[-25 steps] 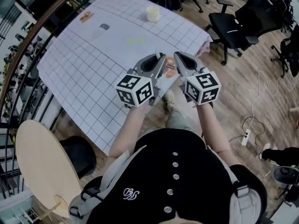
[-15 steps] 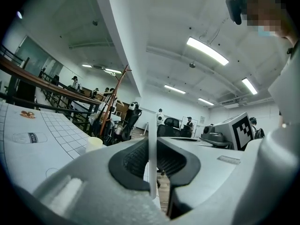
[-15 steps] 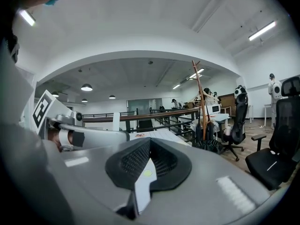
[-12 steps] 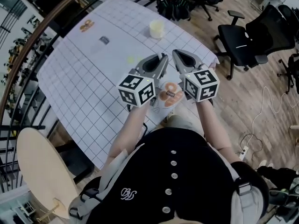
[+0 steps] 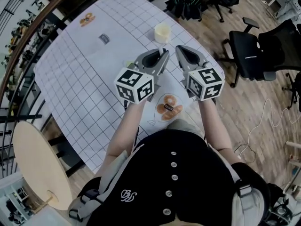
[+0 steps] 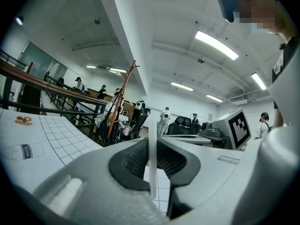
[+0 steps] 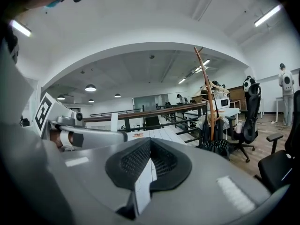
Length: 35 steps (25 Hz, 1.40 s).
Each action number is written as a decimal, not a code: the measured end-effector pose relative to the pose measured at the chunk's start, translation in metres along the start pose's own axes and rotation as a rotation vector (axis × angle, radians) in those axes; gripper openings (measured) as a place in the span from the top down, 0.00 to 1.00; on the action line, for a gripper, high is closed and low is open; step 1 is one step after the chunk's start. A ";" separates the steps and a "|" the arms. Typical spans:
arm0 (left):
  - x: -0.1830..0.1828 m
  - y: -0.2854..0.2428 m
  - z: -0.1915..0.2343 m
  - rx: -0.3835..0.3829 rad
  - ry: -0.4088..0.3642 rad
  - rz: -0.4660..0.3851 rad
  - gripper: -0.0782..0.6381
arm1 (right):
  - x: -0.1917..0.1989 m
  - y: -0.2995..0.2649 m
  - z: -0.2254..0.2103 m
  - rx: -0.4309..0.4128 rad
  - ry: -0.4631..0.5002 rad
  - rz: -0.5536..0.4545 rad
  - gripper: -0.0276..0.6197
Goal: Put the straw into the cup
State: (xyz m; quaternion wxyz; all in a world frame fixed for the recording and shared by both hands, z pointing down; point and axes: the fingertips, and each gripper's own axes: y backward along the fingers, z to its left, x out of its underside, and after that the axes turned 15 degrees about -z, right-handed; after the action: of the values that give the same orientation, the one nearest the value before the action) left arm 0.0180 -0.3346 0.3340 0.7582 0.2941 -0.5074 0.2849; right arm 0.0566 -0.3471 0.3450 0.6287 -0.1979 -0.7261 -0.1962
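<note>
A pale yellow cup stands near the far right edge of the white grid-lined table. My left gripper hovers just short of the cup, shut on a thin white straw that stands upright between its pads in the left gripper view. My right gripper is level beside it on the right, jaws shut with nothing between them. In the right gripper view the left gripper shows with the straw sticking up from it.
An orange picture lies on the cloth under my wrists; another and a small label lie farther off. Black office chairs stand to the right, a round wooden table at lower left, a dark railing along the left.
Both grippers have moved forward together over the table, from its near edge toward the cup. The straw stays held in the left gripper.
</note>
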 end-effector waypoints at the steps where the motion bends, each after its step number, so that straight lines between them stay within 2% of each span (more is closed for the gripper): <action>1: 0.001 -0.006 0.005 0.000 -0.011 0.010 0.83 | 0.002 -0.005 -0.007 0.000 -0.006 0.002 0.95; 5: 0.001 -0.027 0.029 -0.029 -0.026 0.021 0.83 | 0.005 -0.022 -0.033 0.000 -0.024 0.004 0.95; 11: -0.002 -0.060 0.068 -0.077 0.029 -0.013 0.83 | 0.012 -0.051 -0.062 -0.017 -0.026 0.000 0.95; 17: 0.008 -0.084 0.098 -0.121 0.031 -0.010 0.83 | 0.037 -0.069 -0.080 -0.047 -0.080 0.041 0.95; 23: 0.013 -0.107 0.122 -0.141 0.061 -0.056 0.83 | 0.063 -0.088 -0.104 -0.056 -0.131 0.055 0.95; 27: 0.025 -0.112 0.134 -0.141 0.067 -0.036 0.83 | 0.079 -0.096 -0.116 -0.031 -0.169 0.061 0.95; 33: 0.035 -0.112 0.154 -0.168 0.080 -0.026 0.83 | 0.096 -0.100 -0.118 -0.038 -0.191 0.080 0.95; 35: 0.032 -0.112 0.157 -0.168 0.069 -0.046 0.83 | 0.098 -0.102 -0.118 -0.036 -0.214 0.072 0.95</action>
State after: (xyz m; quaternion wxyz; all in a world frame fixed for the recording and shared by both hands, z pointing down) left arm 0.0155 -0.5201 0.3955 0.8036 0.2312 -0.4961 0.2339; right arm 0.0881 -0.4925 0.4543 0.5506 -0.2548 -0.7777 -0.1643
